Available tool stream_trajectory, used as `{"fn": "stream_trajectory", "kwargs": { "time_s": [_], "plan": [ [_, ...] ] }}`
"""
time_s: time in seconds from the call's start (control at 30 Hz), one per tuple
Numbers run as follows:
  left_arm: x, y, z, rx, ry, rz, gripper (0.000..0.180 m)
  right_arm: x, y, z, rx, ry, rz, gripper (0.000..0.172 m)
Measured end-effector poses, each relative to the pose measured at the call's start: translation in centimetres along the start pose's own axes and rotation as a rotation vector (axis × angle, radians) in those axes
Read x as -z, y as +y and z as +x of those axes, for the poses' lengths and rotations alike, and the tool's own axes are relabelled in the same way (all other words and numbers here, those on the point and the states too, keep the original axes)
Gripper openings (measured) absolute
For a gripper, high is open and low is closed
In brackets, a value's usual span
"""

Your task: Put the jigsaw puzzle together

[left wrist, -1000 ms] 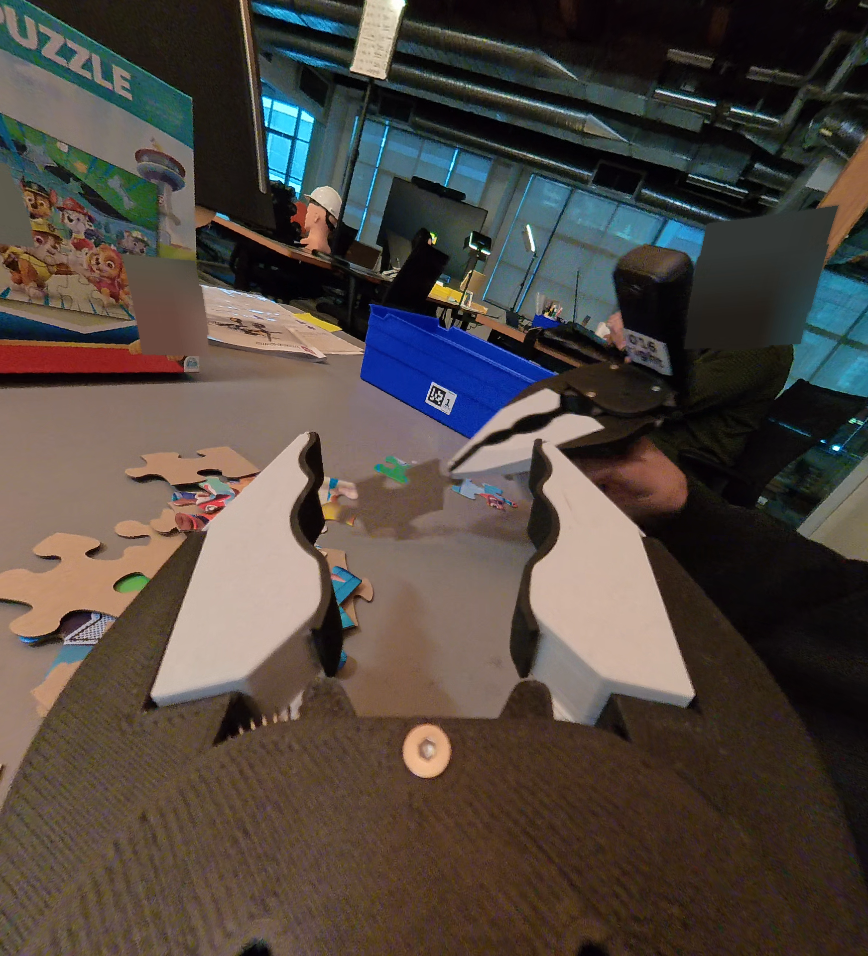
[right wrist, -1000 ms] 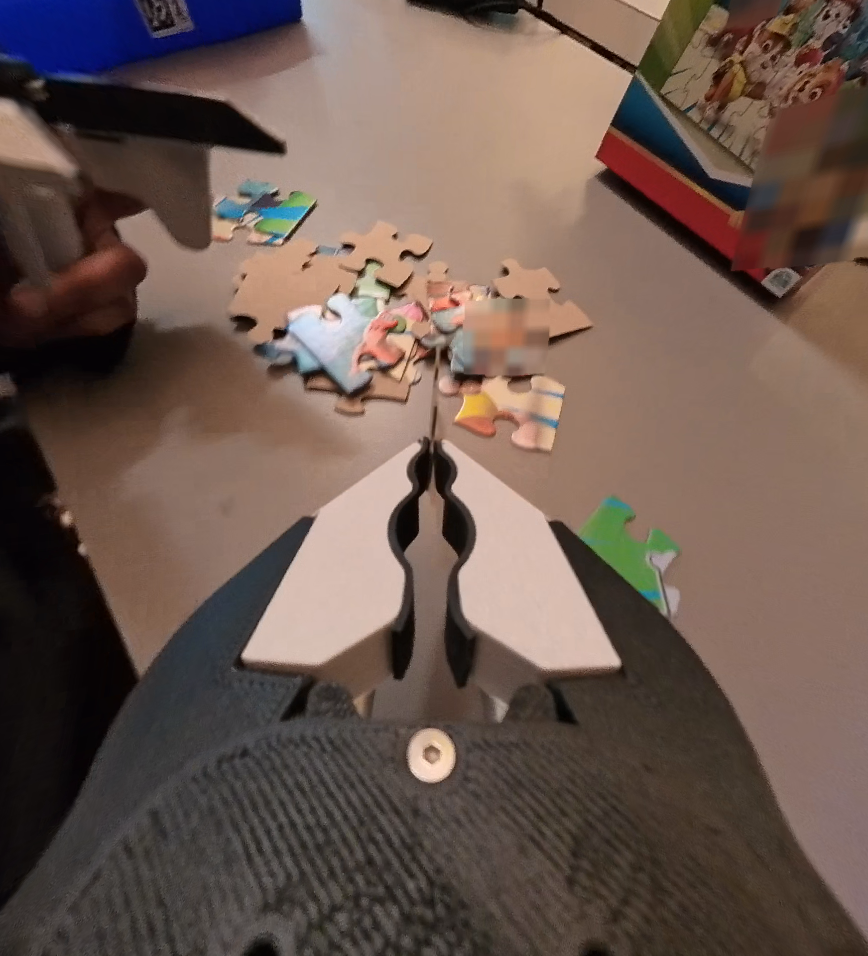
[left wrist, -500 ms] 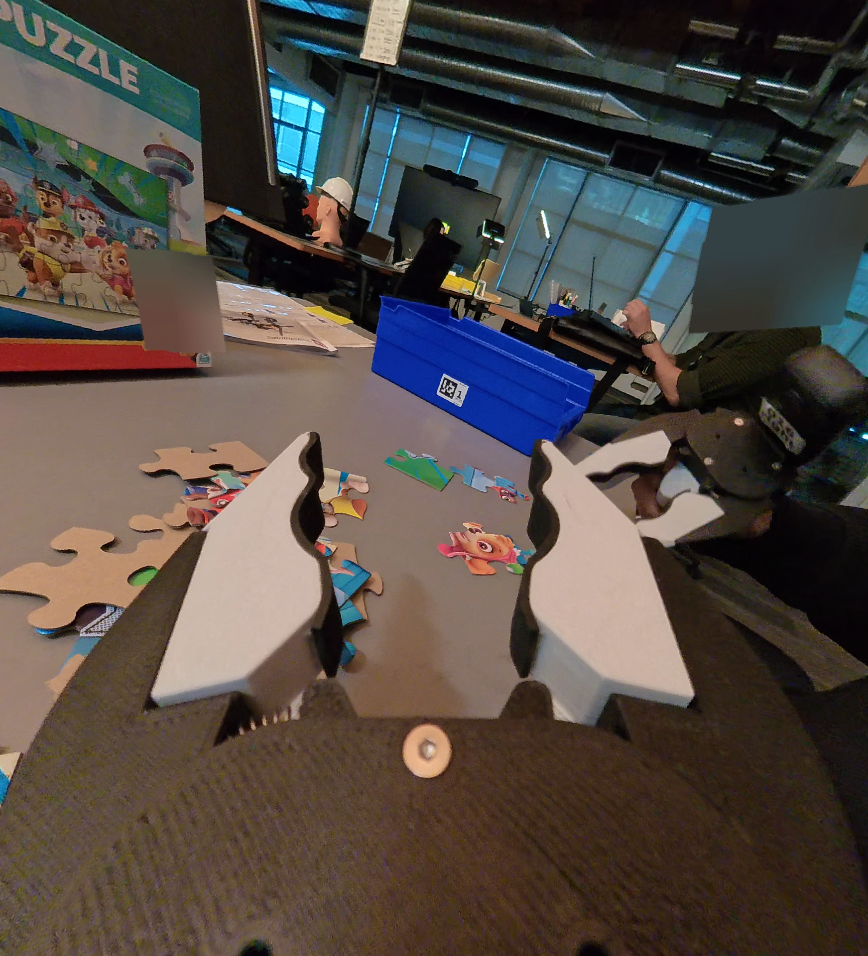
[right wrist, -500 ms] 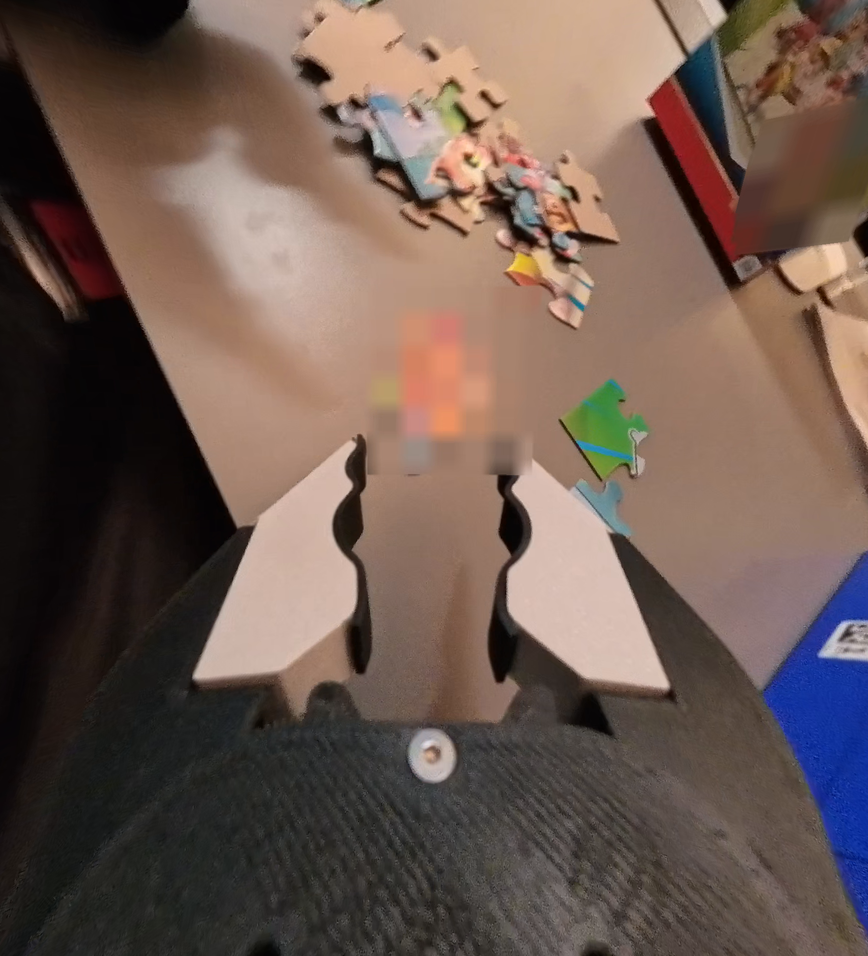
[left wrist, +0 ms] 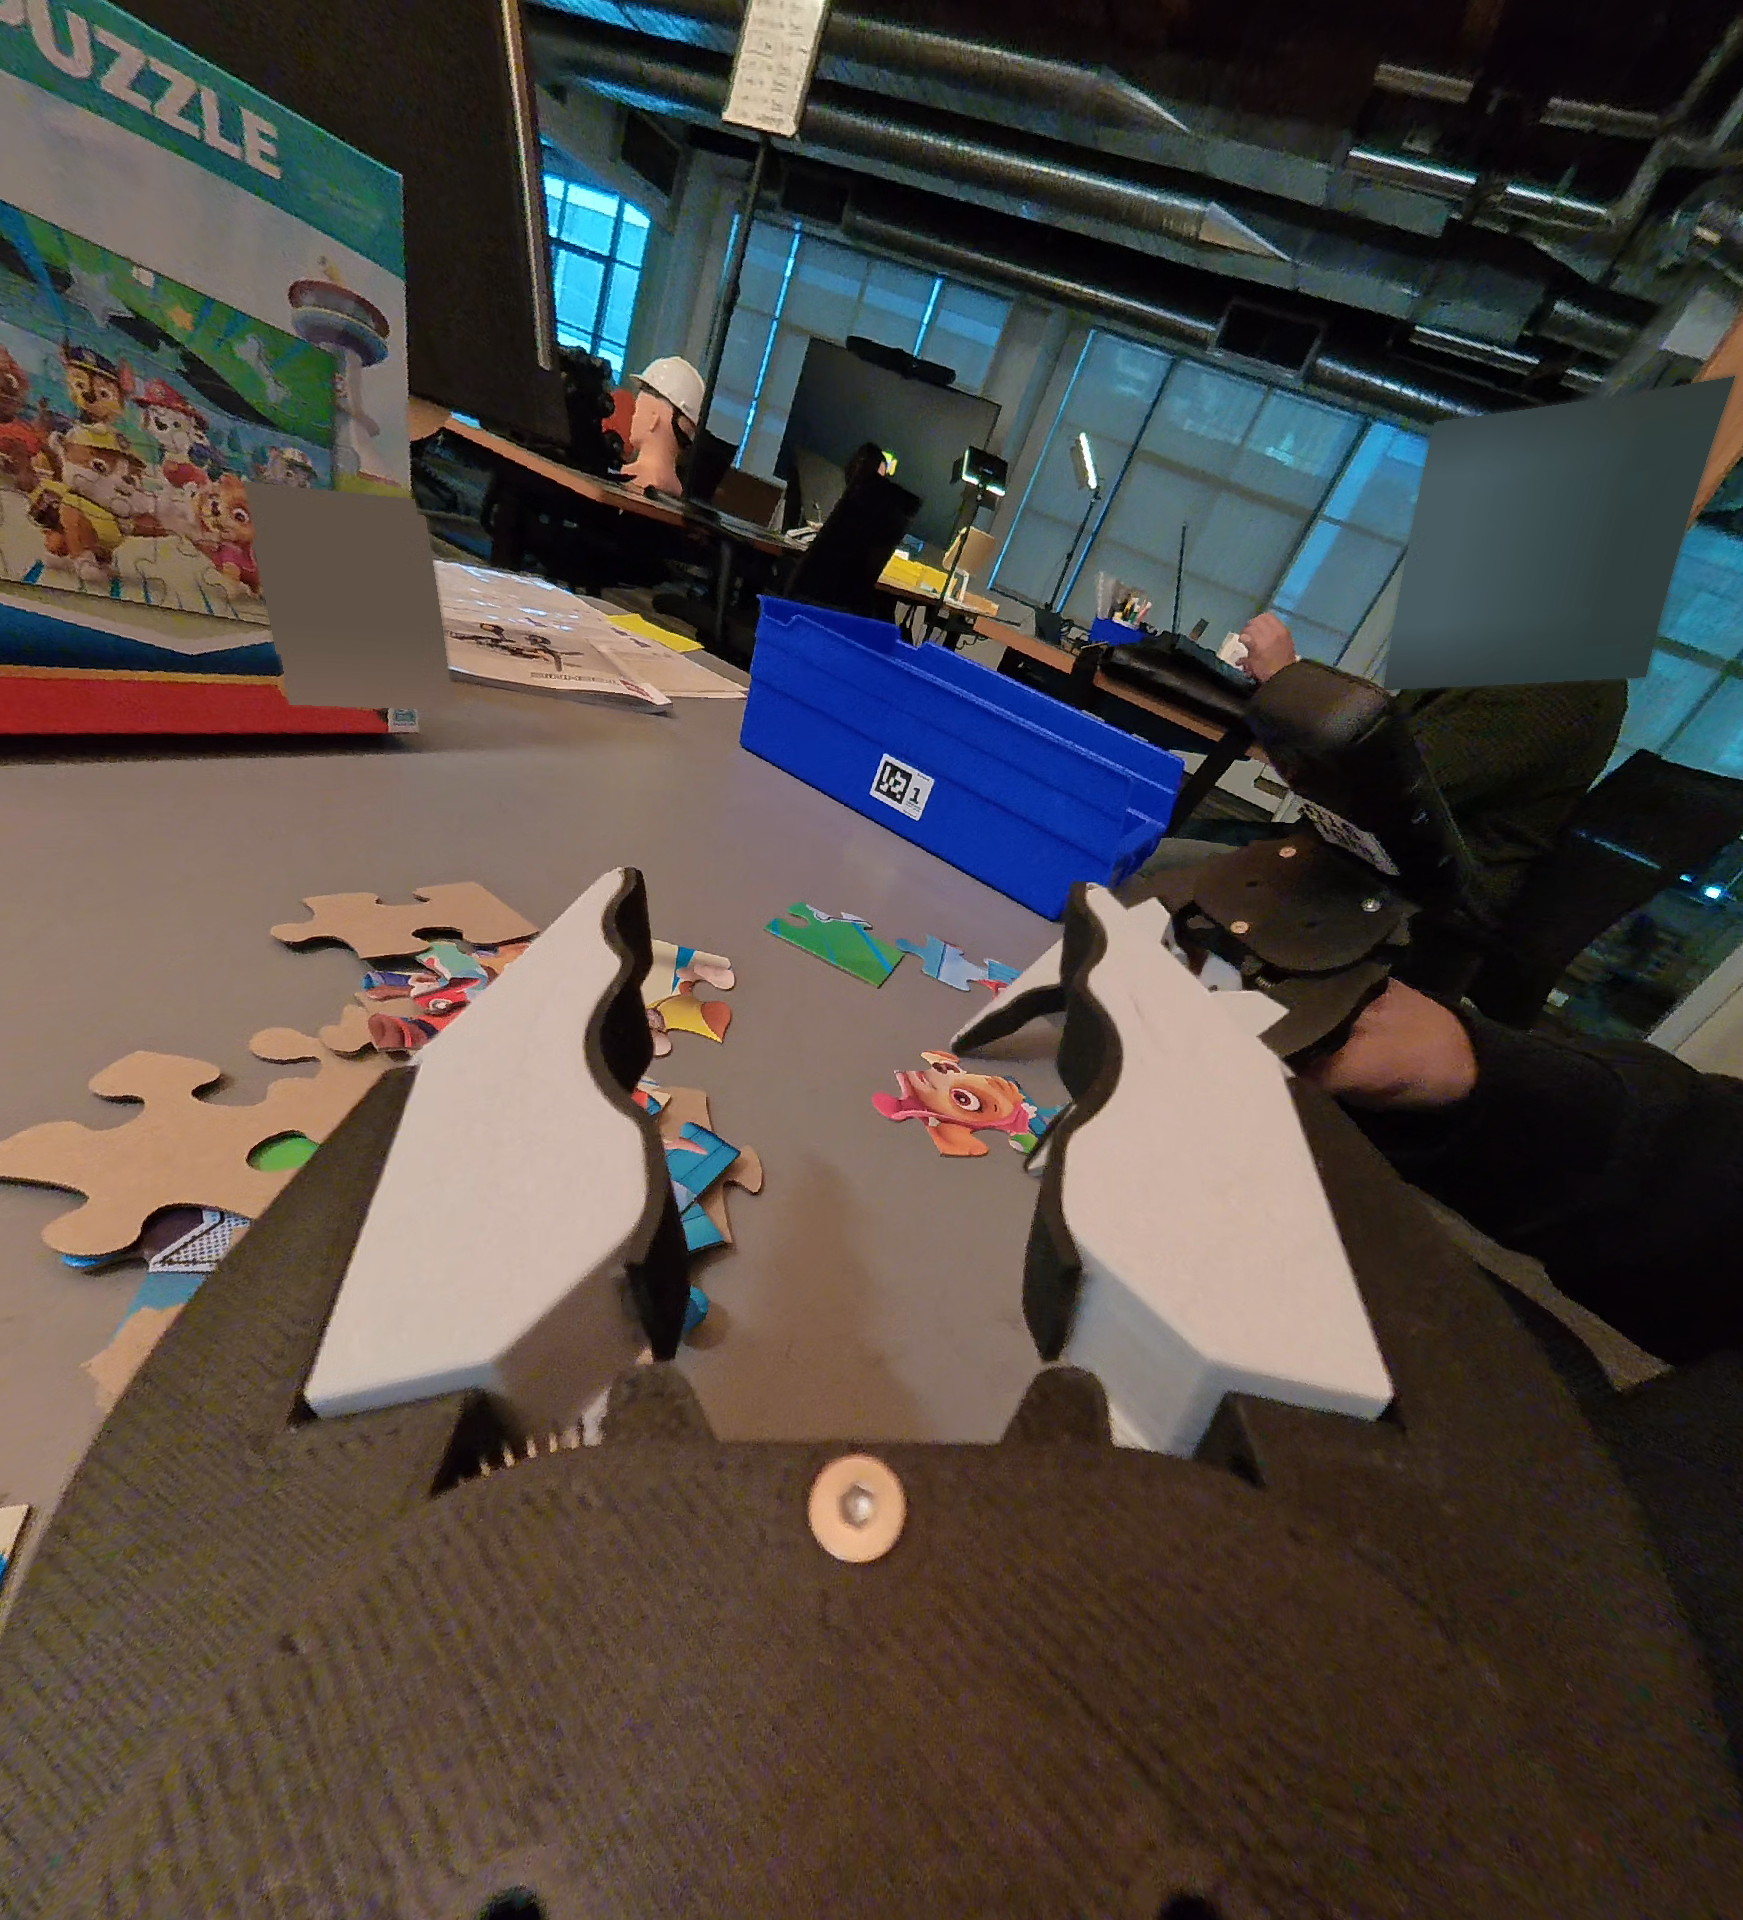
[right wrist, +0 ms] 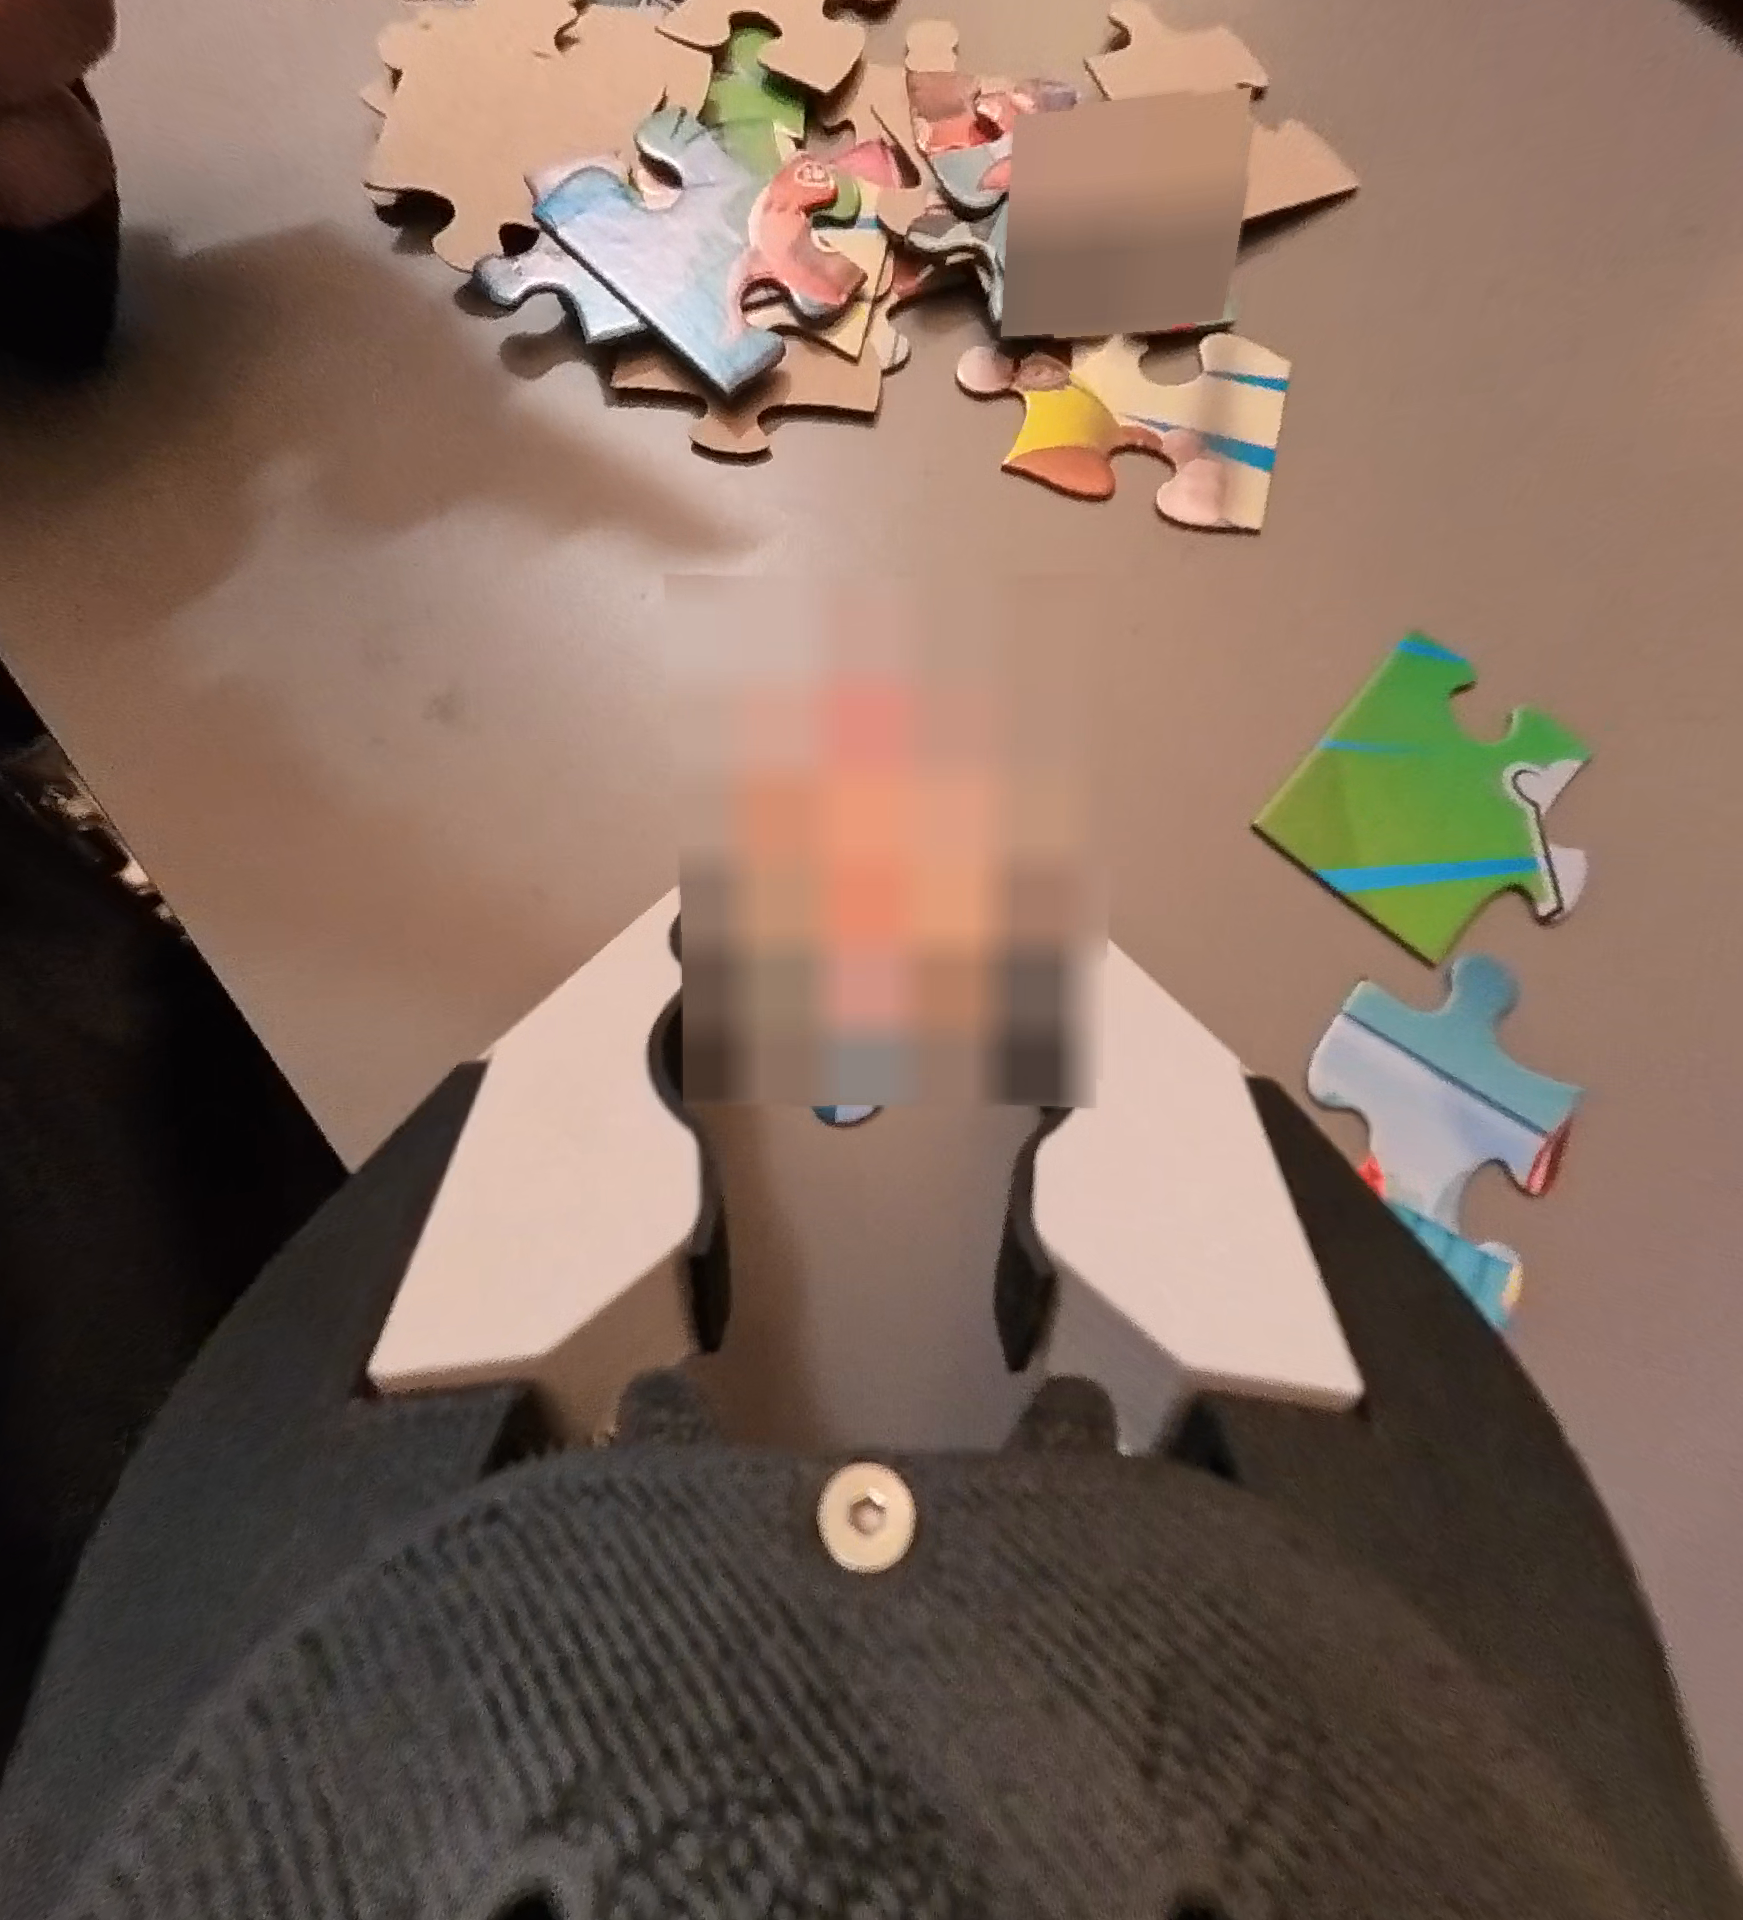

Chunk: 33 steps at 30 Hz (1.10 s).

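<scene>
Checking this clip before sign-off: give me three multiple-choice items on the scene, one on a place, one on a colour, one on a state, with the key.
1. Where does the green puzzle piece lie in the right wrist view?
A. Right of the right tool, apart from the pile
B. Inside the bin
C. On the puzzle box

2. What colour is the bin?
A. Red
B. Blue
C. Yellow

3. How does the left tool stand?
A. Shut on a piece
B. Shut on nothing
C. Open, holding nothing

Key: 1 A, it sits flat on the grey table, clear of the pile of pieces. 2 B, its wall is blue. 3 C, bare table shows between its spread fingers.
</scene>
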State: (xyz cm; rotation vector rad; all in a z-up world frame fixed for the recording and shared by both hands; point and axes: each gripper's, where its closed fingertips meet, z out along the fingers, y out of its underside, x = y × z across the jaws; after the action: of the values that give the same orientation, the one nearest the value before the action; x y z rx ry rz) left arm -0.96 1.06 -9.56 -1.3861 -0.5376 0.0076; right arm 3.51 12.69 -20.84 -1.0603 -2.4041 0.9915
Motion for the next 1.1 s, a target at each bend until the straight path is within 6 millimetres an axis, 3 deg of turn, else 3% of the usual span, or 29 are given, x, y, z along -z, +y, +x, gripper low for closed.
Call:
{"fn": "stream_trajectory", "kwargs": {
  "time_s": [0.17,0.3,0.43,0.57,0.7,0.83,1.1],
  "plan": [
    [0.0,0.0,0.0,0.007,0.002,0.001,0.077,0.4,0.2,0.8,0.089,-0.027,-0.021,0.056],
    [0.0,0.0,-0.1,0.008,0.002,0.001,0.077,3.1,0.6,3.3,0.102,0.087,-0.013,0.054],
    [-0.2,0.3,0.1,0.003,0.01,-0.016,0.078,5.0,1.3,3.3,0.027,0.1,0.023,0.047],
    [-0.3,0.4,0.1,-0.008,0.006,-0.021,0.078,3.8,1.2,1.0,-0.041,-0.001,0.059,0.044],
    [-0.2,0.3,0.0,-0.008,0.0,-0.016,0.077,1.6,1.2,2.0,0.035,0.063,0.012,0.042],
    [-0.1,0.1,-0.1,-0.01,-0.009,-0.008,0.077,0.6,-0.3,5.6,0.069,0.19,0.042,0.04],
    [-0.1,0.2,-0.1,0.011,0.001,-0.007,0.077,0.9,-7.5,6.6,0.063,0.131,0.233,0.043]
  ]
}}
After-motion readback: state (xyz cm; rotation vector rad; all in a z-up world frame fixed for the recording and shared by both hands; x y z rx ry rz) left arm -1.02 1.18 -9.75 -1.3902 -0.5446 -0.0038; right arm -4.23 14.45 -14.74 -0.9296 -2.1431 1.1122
